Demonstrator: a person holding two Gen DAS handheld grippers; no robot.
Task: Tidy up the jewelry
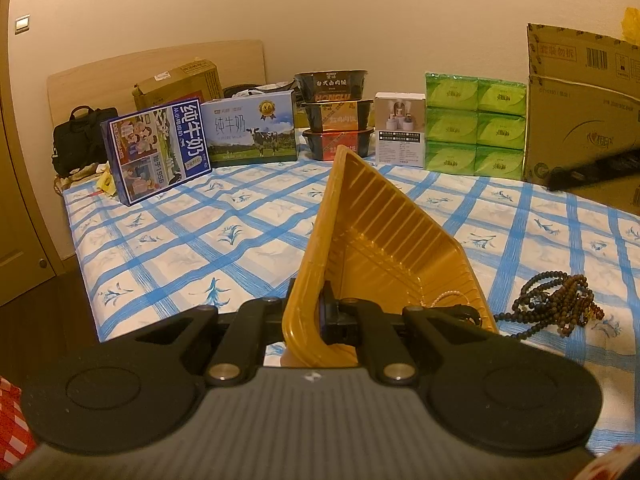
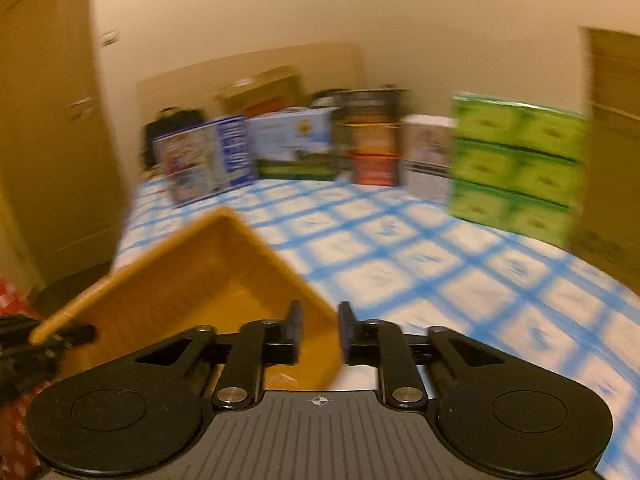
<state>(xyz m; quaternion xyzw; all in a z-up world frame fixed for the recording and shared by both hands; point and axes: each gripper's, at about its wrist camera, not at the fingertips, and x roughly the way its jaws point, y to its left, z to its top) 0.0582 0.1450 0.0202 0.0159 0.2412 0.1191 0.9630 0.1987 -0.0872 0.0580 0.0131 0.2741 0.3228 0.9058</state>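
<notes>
Here left gripper [image 1: 308, 316] clamps tilted tray [image 1: 384, 240]; right gripper [image 2: 319, 334] seemingly parted.

Cream wall [image 1: 360, 12], wooden headboard [image 1: 160, 68], wardrobe [image 1: 16, 200], dark floor [image 1: 40, 308], warm light.

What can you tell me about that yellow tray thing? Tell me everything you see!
The yellow tray looks like thin shiny plastic with ribbed walls and a raised rim. It is tipped up over the blue checked cloth, not lying flat. The left tool pinches its rim. A pale beaded string lies inside near the low corner. The right tool is open at its near corner.
</notes>
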